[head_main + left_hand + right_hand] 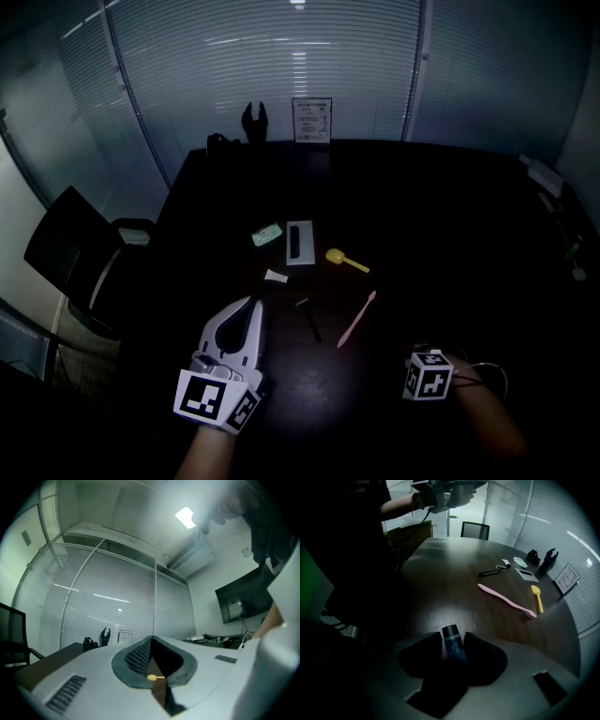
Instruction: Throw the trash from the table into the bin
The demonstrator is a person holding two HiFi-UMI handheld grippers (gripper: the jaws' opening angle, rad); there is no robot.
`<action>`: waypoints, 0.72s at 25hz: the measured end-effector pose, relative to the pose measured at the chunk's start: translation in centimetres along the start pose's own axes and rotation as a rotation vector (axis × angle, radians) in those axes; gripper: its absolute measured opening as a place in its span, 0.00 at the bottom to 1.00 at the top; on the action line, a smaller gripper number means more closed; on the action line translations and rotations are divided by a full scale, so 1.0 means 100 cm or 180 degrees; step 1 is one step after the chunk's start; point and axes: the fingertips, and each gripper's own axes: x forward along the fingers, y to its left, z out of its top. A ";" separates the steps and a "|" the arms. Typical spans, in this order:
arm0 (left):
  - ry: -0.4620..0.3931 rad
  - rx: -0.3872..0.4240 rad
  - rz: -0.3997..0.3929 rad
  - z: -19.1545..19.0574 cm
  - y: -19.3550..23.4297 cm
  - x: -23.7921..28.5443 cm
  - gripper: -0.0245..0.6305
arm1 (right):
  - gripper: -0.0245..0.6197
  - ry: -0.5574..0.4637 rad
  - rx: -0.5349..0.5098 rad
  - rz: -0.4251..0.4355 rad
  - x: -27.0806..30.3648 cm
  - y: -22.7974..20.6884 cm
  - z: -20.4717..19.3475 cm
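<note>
Desk: a dark, rounded desk point(450, 234) in a dim room with blinds behind it; a black chair point(70, 248) stands at its left side.

Left gripper: the left gripper point(254, 302) is held about level over the near left part of the desk and points toward the far end.

Left fingers: together at the tips, with nothing gripped. The left gripper view shows only a narrow slit between the pads.

Right gripper: the right gripper point(453, 640) is over the near right part of the desk and points steeply down. From the head view only its marker cube point(428, 375) shows.

Right fingers: clamped on a dark tube point(453, 649). A pad lies against each side, and the capped end sticks out past the tips above the desk top.

Trash on the desk: five pieces lie in a loose group at mid-desk.
- A pink toothbrush point(357, 319) lies nearest the right gripper.
- A black stick-shaped item point(308, 319) lies just left of it.
- A small white tube point(276, 276) lies just ahead of the left fingertips.
- A yellow spoon point(345, 260) lies beyond the toothbrush.
- A pale green packet point(267, 234) lies farther back.

Beside the packet: a white flat box with a dark stripe point(300, 242) is at its right.

Far edge: a framed sign point(311, 120) stands there, with a black claw-shaped object point(253, 122) to its left.
</note>
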 end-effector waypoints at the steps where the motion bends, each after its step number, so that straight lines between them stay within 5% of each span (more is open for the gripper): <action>1: 0.0002 0.0002 0.0005 0.000 0.000 0.000 0.04 | 0.27 -0.0009 0.0044 0.0050 0.001 0.001 0.001; 10: 0.0006 0.0033 0.0026 0.004 0.002 -0.002 0.04 | 0.27 -0.0207 0.0299 0.0299 0.007 -0.001 -0.003; 18: 0.0016 0.0062 0.0060 0.005 0.005 -0.009 0.04 | 0.27 -0.0246 0.0528 0.0237 0.007 -0.002 -0.005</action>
